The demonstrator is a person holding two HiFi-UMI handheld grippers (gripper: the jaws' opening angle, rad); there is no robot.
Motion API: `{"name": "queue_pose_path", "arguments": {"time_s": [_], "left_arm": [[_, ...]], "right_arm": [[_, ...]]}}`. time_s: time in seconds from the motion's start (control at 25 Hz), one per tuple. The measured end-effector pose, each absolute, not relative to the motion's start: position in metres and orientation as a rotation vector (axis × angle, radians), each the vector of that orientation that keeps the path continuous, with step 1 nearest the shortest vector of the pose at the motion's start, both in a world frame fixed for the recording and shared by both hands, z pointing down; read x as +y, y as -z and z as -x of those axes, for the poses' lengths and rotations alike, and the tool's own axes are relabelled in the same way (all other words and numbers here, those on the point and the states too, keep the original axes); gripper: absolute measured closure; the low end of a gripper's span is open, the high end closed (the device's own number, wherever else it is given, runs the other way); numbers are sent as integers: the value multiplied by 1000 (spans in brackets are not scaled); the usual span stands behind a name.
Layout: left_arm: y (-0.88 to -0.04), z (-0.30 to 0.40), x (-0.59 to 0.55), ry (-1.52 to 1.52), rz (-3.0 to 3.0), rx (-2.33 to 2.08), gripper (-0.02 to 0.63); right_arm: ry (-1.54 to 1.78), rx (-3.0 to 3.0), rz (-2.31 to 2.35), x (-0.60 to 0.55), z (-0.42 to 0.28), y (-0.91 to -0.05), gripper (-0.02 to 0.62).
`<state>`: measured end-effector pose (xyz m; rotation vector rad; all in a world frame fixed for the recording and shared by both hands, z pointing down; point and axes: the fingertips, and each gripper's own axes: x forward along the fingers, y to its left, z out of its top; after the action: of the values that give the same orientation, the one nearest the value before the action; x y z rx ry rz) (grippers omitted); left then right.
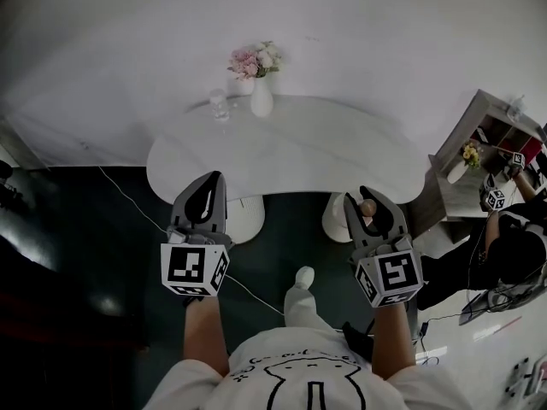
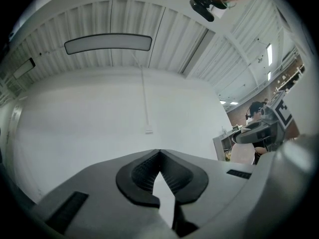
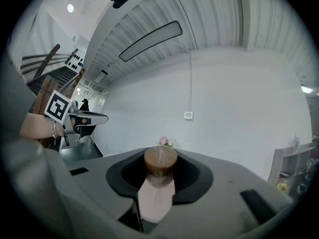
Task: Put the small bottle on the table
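At right gripper, jaws are clamped on the bottle. It stands upright between the pads, brown cap on top, pale body below. The right gripper view confirms it: the cap sits in the pad recess and both pads press on it. The bottle is in the air, short of the table, with the gripper tips just at the near edge in the head view.

Left gripper has its jaw tips closed together and nothing between them. The left gripper view shows the same, only wall behind. It hangs beside the right one, also at the near table edge, and the two are well apart.

On the table:
- Vase with pink flowers stands at the far edge by the wall.
- Clear glass stands just left of the vase.
- Both are well away from the grippers. The flowers show straight past the cap in the right gripper view.

Around:
- Two white pedestal bases sit under the table; the right base is just left of the right gripper.
- Cable runs across the dark floor on the left.
- Wooden shelf stands to the right of the table.
- A second person with marker-cube grippers is near the shelf.
- Wearer's shoe is on the floor between the grippers.
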<state>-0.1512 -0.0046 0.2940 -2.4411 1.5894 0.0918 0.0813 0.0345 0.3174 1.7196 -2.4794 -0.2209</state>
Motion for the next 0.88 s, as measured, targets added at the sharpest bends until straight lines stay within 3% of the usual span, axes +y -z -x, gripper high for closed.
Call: {"name": "queue_pose_path", "arguments": {"time_s": [0.88], "left_arm": [[-302,120,-245,-77,2451,1661,603]], "right_arm": [[132,-2545,-1616,-228,-108,-334,485]]}}
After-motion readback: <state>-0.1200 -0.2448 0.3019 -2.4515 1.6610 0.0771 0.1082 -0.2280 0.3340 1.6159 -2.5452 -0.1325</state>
